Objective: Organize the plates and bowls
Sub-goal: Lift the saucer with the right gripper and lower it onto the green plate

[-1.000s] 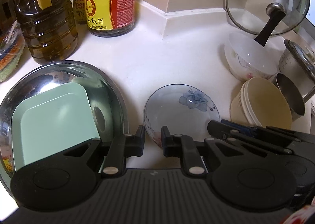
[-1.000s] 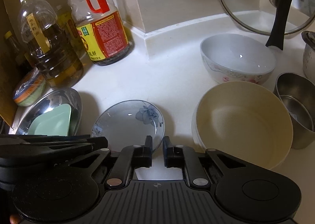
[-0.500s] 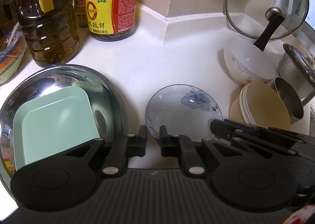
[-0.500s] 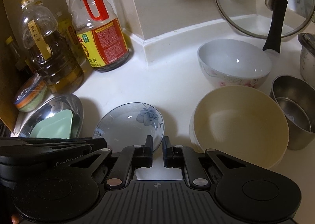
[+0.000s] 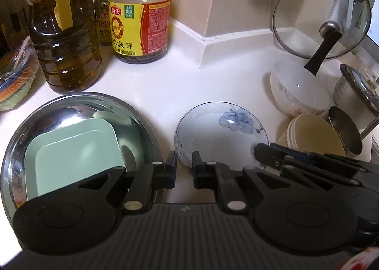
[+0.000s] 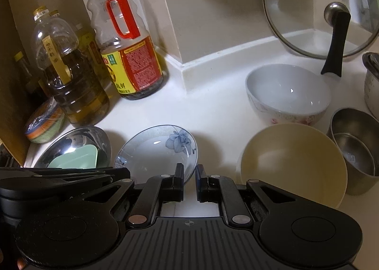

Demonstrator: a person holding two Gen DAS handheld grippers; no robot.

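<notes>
Right gripper (image 6: 189,181) — floral plate (image 6: 156,149) just ahead

Green dish (image 5: 71,151) near corner hidden behind left gripper (image 5: 184,170).

On the white surface (image 5: 146,85), a steel basin (image 5: 142,113) at lower left holds a pale green square dish (image 5: 71,151). A blue-flowered plate (image 5: 220,132) lies at centre, with cream bowls (image 5: 312,135) and a white bowl (image 5: 296,94) at right. The left gripper (image 5: 184,168) hovers low, its fingers (image 5: 171,167) slightly parted with nothing between them, between basin and plate.
</notes>
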